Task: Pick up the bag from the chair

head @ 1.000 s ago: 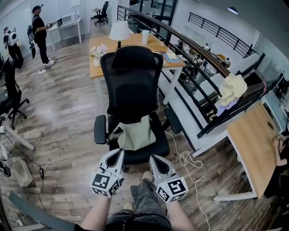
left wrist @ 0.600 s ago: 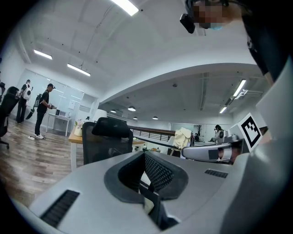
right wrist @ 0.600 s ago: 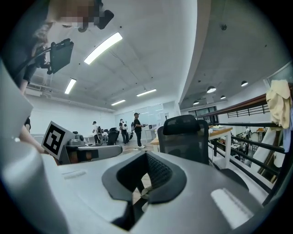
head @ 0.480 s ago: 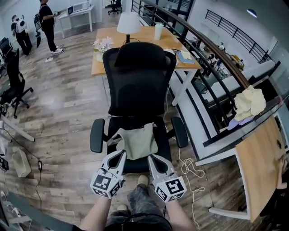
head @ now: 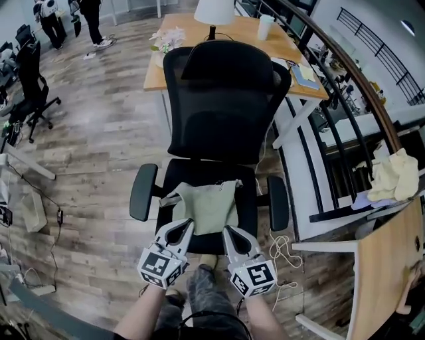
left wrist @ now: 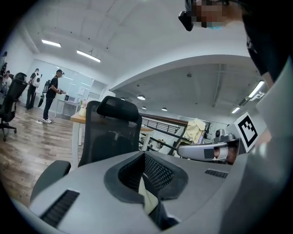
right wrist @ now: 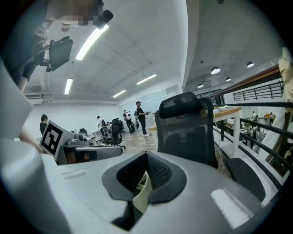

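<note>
A pale green cloth bag (head: 209,207) lies flat on the seat of a black mesh office chair (head: 226,99). My left gripper (head: 188,224) and right gripper (head: 228,230) are side by side at the seat's near edge, their tips over the bag's front hem. Both are shut. In the left gripper view a pale sliver of the bag (left wrist: 147,201) shows through the notch of the closed jaws, with the chair back (left wrist: 112,132) beyond. The right gripper view shows the same sliver (right wrist: 143,194) and chair back (right wrist: 185,128). I cannot tell whether any fabric is pinched.
The chair's armrests (head: 142,192) flank the seat. Behind it a wooden desk (head: 232,33) carries a lamp and flowers. A black railing (head: 345,73) runs along the right, with cables (head: 282,249) on the floor. People stand far left (head: 89,20).
Both grippers have moved forward and down together to the seat's front edge. The chair and bag now sit closer and more central in the head view.
</note>
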Available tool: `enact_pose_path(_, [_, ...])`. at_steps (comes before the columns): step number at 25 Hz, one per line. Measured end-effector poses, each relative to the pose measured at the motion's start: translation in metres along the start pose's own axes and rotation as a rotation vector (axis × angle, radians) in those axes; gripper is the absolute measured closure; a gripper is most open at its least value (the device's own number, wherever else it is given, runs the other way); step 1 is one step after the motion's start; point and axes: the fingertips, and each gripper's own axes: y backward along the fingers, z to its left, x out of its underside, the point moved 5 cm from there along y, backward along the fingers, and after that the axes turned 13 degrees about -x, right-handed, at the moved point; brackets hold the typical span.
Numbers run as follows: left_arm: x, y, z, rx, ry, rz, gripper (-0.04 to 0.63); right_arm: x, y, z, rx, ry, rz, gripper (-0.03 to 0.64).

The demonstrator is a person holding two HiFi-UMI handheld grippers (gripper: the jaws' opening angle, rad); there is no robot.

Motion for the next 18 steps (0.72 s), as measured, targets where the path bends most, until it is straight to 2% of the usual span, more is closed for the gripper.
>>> enact_pose_path(8, [0.033, -0.031, 0.015, -0.066, 0.050, 0.095, 0.598, 0.032, -0.030, -0.034, -0.073, -0.056, 0.081, 0.608])
enact_pose_path(18, [0.070, -0.060, 0.038, -0.150, 0.153, 0.145, 0.598, 0.068, -0.060, -0.065, -0.119, -0.066, 0.167, 0.608])
